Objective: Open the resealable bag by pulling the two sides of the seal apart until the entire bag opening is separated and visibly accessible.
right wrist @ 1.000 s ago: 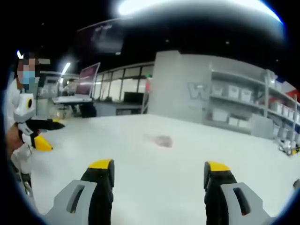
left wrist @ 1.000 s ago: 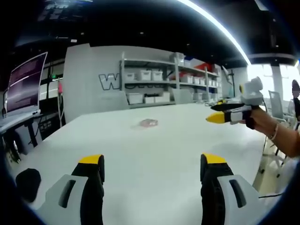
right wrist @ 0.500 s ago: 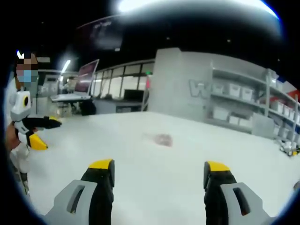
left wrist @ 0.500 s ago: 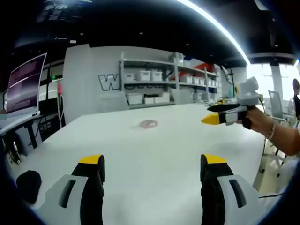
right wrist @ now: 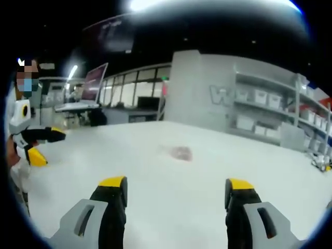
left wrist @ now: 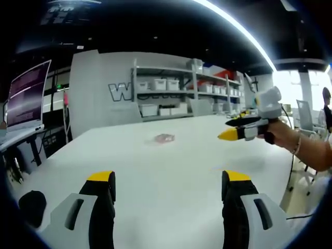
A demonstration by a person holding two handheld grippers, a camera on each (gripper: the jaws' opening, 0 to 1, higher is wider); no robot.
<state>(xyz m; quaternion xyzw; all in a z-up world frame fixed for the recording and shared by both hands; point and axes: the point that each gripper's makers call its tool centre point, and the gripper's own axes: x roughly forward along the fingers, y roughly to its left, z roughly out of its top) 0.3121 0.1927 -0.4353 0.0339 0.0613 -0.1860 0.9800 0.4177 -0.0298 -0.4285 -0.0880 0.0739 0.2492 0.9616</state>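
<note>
Now, change: across the last second the right gripper has drifted leftward and slightly toward the bag in the left gripper view, while the bag lies where it was.
Meaning: judged from this, the approach is only starting; the seal is untouched and nothing is separated yet.
Left side: a monitor [left wrist: 25,93] stands on a desk at far left, beyond the surface [left wrist: 171,176] edge.
Left gripper [left wrist: 168,179]: its two yellow-tipped fingers are spread wide, released, holding nothing, well short of the bag.
Bag [left wrist: 164,137]: one small resealable bag, pinkish, lying flat near the middle of the white surface, far from both grippers.
Shelving [left wrist: 187,88]: one rack against the far wall, carrying several white bins.
Right gripper [left wrist: 228,135]: held in a person's hand at right, above the surface, well apart from the bag; from this side I cannot tell their spread, but in the right gripper view the right gripper [right wrist: 171,184] shows fingers parted and empty.
Count: two grippers, one bag, one monitor, one rack.
</note>
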